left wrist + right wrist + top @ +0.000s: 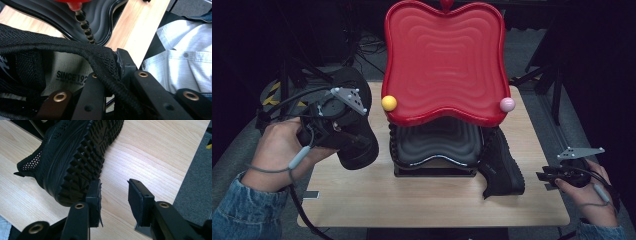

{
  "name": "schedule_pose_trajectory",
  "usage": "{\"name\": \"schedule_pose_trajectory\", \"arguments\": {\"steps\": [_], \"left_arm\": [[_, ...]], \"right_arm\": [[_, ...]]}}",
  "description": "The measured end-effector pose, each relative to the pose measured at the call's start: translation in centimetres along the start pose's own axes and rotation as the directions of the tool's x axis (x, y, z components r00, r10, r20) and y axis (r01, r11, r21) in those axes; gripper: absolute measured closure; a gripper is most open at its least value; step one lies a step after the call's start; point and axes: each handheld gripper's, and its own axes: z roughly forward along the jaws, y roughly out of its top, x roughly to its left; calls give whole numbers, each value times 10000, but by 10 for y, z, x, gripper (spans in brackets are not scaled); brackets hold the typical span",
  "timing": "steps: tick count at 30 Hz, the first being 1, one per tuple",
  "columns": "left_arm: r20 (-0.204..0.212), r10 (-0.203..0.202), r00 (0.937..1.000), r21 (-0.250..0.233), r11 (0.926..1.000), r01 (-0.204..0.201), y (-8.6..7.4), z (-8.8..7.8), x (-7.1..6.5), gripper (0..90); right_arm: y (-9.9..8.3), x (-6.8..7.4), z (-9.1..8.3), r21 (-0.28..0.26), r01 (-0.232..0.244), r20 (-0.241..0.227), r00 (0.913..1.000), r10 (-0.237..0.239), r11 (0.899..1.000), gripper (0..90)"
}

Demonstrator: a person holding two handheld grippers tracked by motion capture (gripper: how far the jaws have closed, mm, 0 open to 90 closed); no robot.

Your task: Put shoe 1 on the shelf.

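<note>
My left claw [343, 131] is clamped shut on the collar of a black knit mesh shoe [357, 120], holding it off the pale wooden worktop [412, 200], left of the open shoe box with its raised red wavy lid [444, 60] and black ribbed tray [437, 145]. My right claw [113, 192] hangs half open and empty just beside the studded sole of the second black shoe [75, 157], which leans against the box. The left gripper view shows the pinched collar and printed insole [67, 72]; the high view gives the layout.
</note>
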Motion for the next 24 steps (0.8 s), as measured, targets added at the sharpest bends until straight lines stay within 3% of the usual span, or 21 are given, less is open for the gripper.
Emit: {"name": "schedule_pose_trajectory", "arguments": {"steps": [24], "left_arm": [[-914, 489, 9946, 28, 9988, -488, 28, -43, -19, 849]], "right_arm": [[4, 1, -3, -137, 128, -139, 9998, -130, 9998, 637]]}}
